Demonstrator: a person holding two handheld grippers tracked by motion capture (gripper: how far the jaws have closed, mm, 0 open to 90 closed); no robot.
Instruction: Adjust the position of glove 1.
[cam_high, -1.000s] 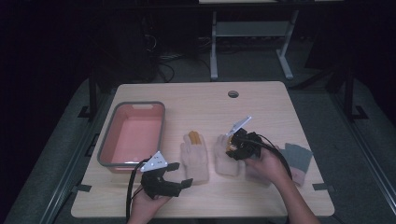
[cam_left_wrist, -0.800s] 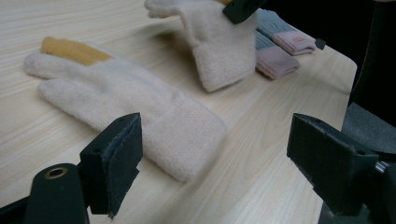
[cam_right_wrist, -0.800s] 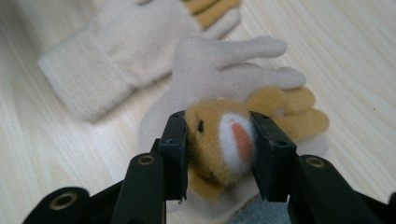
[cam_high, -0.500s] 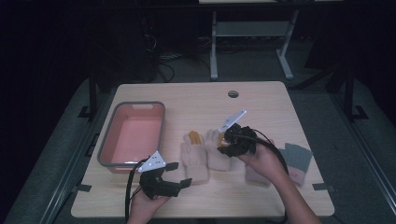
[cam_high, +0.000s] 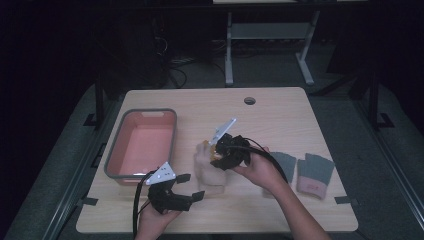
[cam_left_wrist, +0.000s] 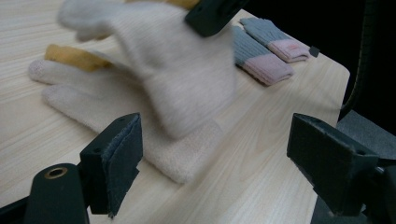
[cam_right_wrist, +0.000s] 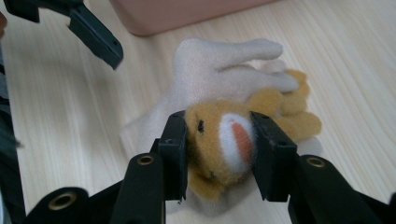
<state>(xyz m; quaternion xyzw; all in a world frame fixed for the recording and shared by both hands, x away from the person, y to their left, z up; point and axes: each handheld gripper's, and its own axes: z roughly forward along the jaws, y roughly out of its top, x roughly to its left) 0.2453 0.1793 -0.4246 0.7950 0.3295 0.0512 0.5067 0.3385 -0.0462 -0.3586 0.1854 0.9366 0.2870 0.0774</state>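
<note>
Lab or test room, not a home. Pale wood desk (cam_high: 280, 115) at centre frame with a cable hole (cam_high: 249, 100) near its far edge. Dark carpet all round, room unlit beyond the desk. Loose cables (cam_high: 175, 65) on the floor at upper left; metal legs of a second table (cam_high: 230, 55) at top centre.

Dim room, evenly lit tabletop, motion-blurred lifted glove (cam_left_wrist: 182, 79).

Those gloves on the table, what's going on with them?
A person holds a gripper in each hand. The right gripper is clamped on a cream glove with a yellow animal face, lifting it above its mate lying flat. The left gripper waits open nearby. A grey-and-pink pair and a pink bin sit aside.
</note>
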